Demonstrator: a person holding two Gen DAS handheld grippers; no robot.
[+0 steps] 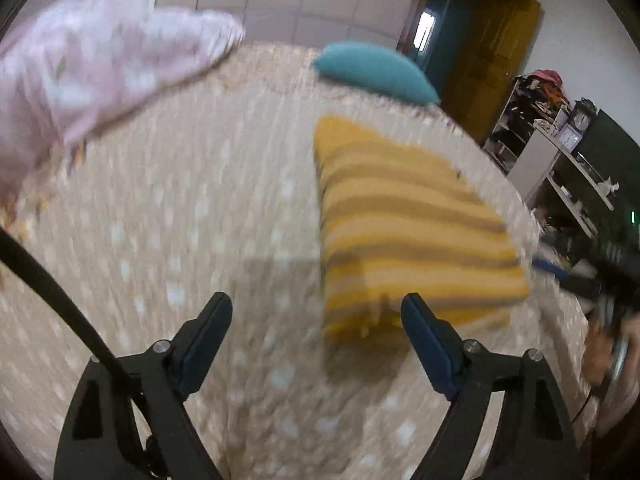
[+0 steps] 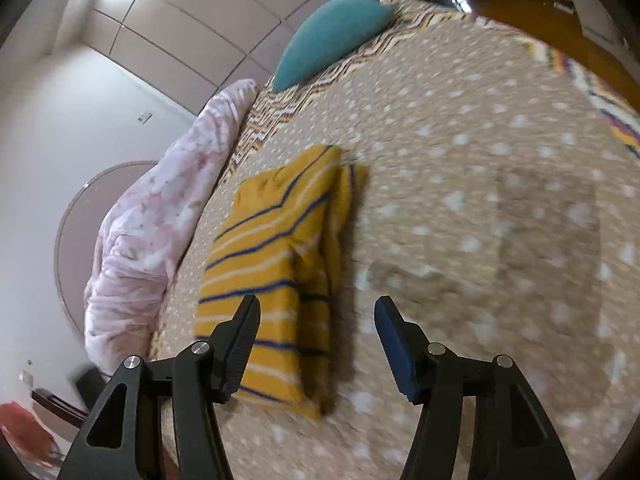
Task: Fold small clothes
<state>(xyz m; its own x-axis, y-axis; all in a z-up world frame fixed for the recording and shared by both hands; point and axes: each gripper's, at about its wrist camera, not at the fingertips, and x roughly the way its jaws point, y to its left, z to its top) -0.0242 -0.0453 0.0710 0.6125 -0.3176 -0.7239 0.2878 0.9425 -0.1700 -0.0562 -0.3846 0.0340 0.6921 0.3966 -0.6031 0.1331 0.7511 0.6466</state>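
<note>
Bed (image 2: 500, 168): covered by a tan spread with pale dots; it carries everything here.
Pink quilt (image 2: 160, 220): bundled along the far side of the bed, apart from the work.
Teal pillow (image 2: 332, 32): at the head end, well clear of the garment.
Yellow striped garment (image 2: 272, 272): lies flat on the spread as a neat oblong, layered edges showing along one side; it sits just ahead of both tools, touched by neither.
Left gripper (image 1: 316, 320): fingers spread wide, holding nothing, hovering above the spread with the garment (image 1: 408, 220) just beyond its right finger.
Right gripper (image 2: 318, 322): fingers likewise parted and empty, above the garment's near end.
Progress: this piece looks folded and let go; judging by its compact shape, little remains beyond perhaps one more halving or setting it aside. No other clothes are visible.
</note>
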